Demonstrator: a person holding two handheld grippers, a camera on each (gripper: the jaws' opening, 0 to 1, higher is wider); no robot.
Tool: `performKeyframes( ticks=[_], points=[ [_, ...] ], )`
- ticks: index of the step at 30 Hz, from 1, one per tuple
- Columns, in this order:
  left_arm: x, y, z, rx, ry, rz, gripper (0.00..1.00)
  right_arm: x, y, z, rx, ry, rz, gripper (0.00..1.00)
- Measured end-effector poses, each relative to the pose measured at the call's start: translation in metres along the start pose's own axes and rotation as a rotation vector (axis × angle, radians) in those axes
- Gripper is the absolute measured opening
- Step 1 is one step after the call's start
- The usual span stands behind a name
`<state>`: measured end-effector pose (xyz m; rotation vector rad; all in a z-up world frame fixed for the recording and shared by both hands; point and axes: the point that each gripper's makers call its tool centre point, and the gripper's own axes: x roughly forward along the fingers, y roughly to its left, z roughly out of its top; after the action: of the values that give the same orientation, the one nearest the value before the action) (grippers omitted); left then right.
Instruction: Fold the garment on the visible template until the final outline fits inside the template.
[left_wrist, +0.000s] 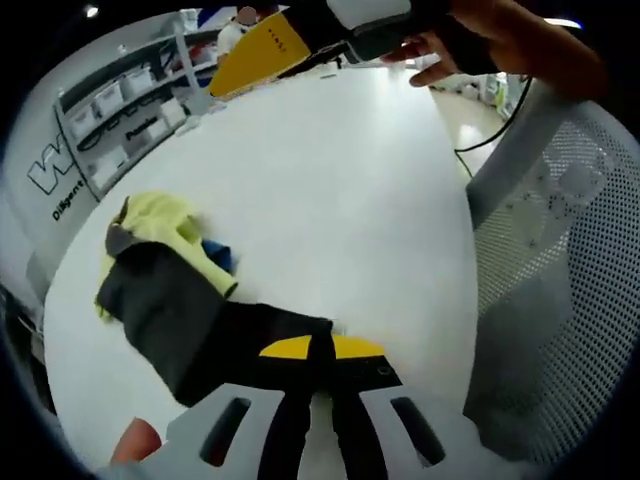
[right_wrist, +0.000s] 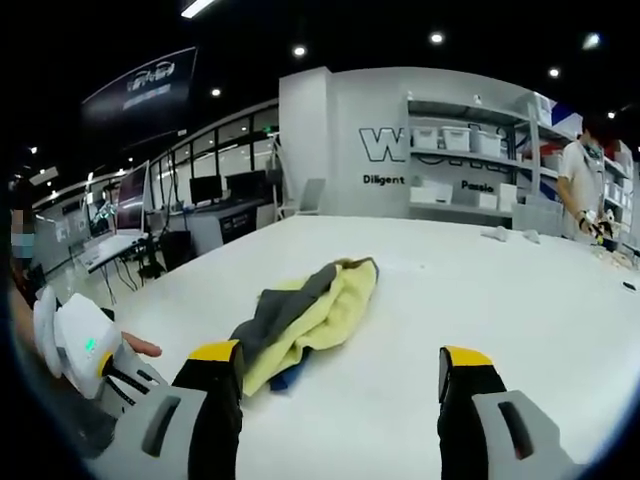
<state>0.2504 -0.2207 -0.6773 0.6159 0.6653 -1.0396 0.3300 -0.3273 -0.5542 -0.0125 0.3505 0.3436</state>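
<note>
White table (left_wrist: 330, 190) carries the yellow-and-grey garment (left_wrist: 165, 285), lying crumpled with a blue patch beneath it. Left gripper (left_wrist: 322, 352) has its yellow-tipped jaws pressed together at the garment's dark edge; whether cloth is pinched cannot be told. Right gripper (right_wrist: 340, 365) stands with jaws wide apart, holding nothing, just short of the garment (right_wrist: 305, 315).

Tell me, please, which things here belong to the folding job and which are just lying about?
Job:
- garment, yellow and grey, crumpled on the table
- left tongs, shut on the garment's dark edge
- right tongs, open near the garment

Lying about:
- mesh chair
- shelves with bins
- small items at the table's far edge
</note>
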Motion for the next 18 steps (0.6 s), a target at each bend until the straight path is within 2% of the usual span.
performKeyframes(
  ticks=[4, 7, 10, 15, 18],
  points=[
    [-0.001, 0.003, 0.000, -0.034, -0.002, -0.006, 0.00, 0.000, 0.000, 0.000, 0.000, 0.000, -0.002, 0.82],
    [-0.007, 0.006, 0.007, -0.080, -0.039, -0.002, 0.00, 0.000, -0.001, -0.001, 0.001, 0.002, -0.003, 0.82],
    [-0.011, 0.008, 0.010, -0.083, -0.051, 0.005, 0.00, 0.000, -0.001, -0.001, -0.001, 0.005, -0.004, 0.82],
    [-0.027, 0.017, 0.023, -0.139, -0.121, 0.030, 0.00, 0.001, -0.001, -0.002, -0.001, 0.010, -0.005, 0.82],
    [-0.041, 0.036, 0.030, -0.247, -0.189, 0.073, 0.00, 0.000, -0.002, -0.002, -0.001, 0.011, -0.008, 0.82]
  ],
)
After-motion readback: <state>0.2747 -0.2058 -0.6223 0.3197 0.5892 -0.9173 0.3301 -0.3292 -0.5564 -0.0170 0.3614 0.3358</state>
